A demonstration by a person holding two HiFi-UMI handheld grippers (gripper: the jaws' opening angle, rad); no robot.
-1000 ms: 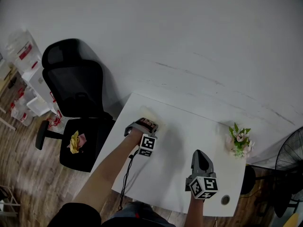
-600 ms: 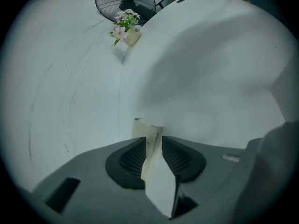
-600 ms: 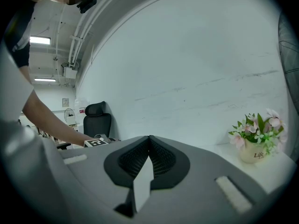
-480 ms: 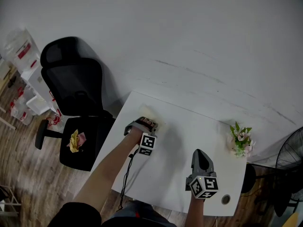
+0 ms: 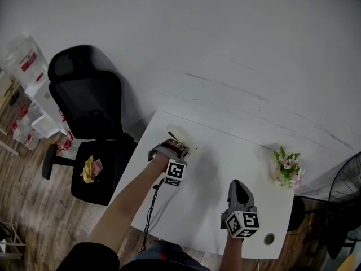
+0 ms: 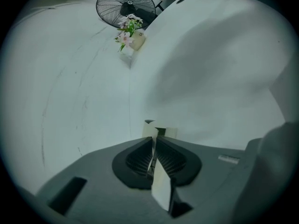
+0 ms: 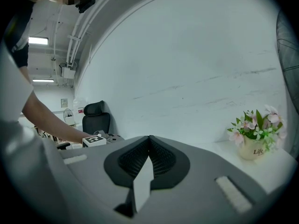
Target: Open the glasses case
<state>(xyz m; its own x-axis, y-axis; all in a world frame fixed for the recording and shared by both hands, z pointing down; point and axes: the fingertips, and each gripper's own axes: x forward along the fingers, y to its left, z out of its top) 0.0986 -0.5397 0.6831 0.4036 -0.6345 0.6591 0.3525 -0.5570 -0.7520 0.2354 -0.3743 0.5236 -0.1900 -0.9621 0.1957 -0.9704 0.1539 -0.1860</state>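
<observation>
A pale cream glasses case [image 5: 180, 136] lies at the far left corner of the white table [image 5: 208, 208]. My left gripper [image 5: 179, 147] is at the case, and its jaws are closing on a thin cream flap of it. In the left gripper view that flap [image 6: 161, 131] sticks out just past the left gripper [image 6: 154, 139], whose ribbed pads pinch it. My right gripper [image 5: 237, 183] rests nearer the table's front right, apart from the case. In its own view the right gripper [image 7: 149, 138] is shut with nothing between its pads.
A small pot of pink flowers [image 5: 286, 168] stands at the table's right edge. A black office chair [image 5: 84, 112] with a yellow object [image 5: 89, 169] on its seat is left of the table. A floor fan [image 5: 345, 191] is at the right. A white wall runs behind.
In the head view the case's flap now stands raised a little, with a dark edge showing at its far end. Both hands stay about where they were.
</observation>
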